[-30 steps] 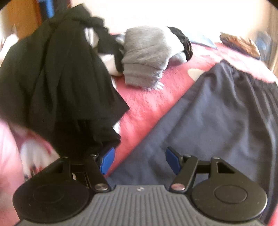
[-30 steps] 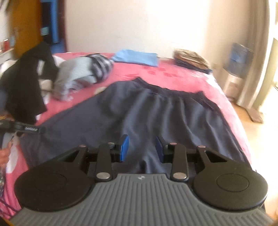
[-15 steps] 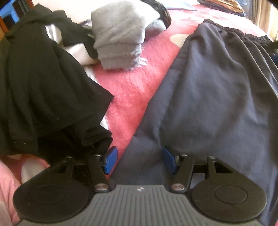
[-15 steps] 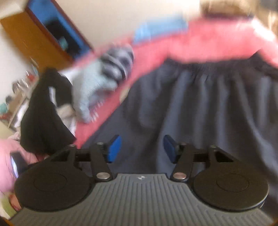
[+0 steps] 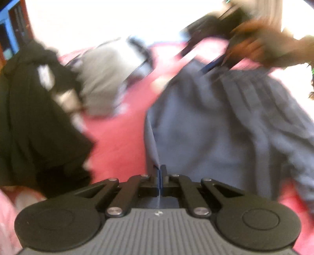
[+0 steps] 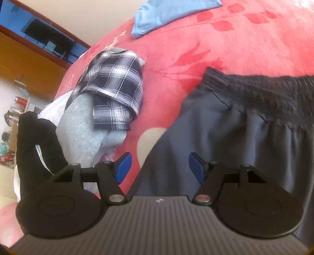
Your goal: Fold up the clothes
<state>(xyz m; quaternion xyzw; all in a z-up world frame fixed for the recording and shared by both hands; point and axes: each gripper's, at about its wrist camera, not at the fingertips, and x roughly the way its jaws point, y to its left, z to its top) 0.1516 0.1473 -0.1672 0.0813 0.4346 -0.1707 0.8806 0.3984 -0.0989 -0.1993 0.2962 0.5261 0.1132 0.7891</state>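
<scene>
- My left gripper [image 5: 159, 172] has its jaws pressed together on a thin edge of the navy shorts [image 5: 225, 125]; a fold of the cloth runs up from between the blue pads and a sliver of it shows behind them.
- My right gripper [image 6: 160, 166] has its jaws wide apart with nothing between them; it hangs over the shorts [image 6: 245, 137] near the left end of the waistband [image 6: 265, 86], and I cannot tell whether the pads touch the cloth.
- The left blue pad [image 6: 123, 166] sits over the bedspread just off the side edge of the shorts; the right pad [image 6: 196, 166] sits over the navy cloth.
- The shorts lie spread on the red bedspread [image 6: 215, 43], the gathered waistband at the far end in both views.
- In the left view my right hand [image 5: 261, 47], blurred, is at the far end of the shorts by the waistband.
- Left of the shorts, apart from them on the bedspread, is a pile: a plaid shirt [image 6: 115, 86] lying on top of a grey garment [image 6: 86, 127].
- Further left a black garment [image 6: 37, 141] is heaped up; in the left view it fills the left side [image 5: 35, 121].
- A light blue cloth [image 6: 168, 13] lies folded at the far end of the bed, well apart from the shorts.
- The left view is heavily smeared, so fine detail there is unreadable.
</scene>
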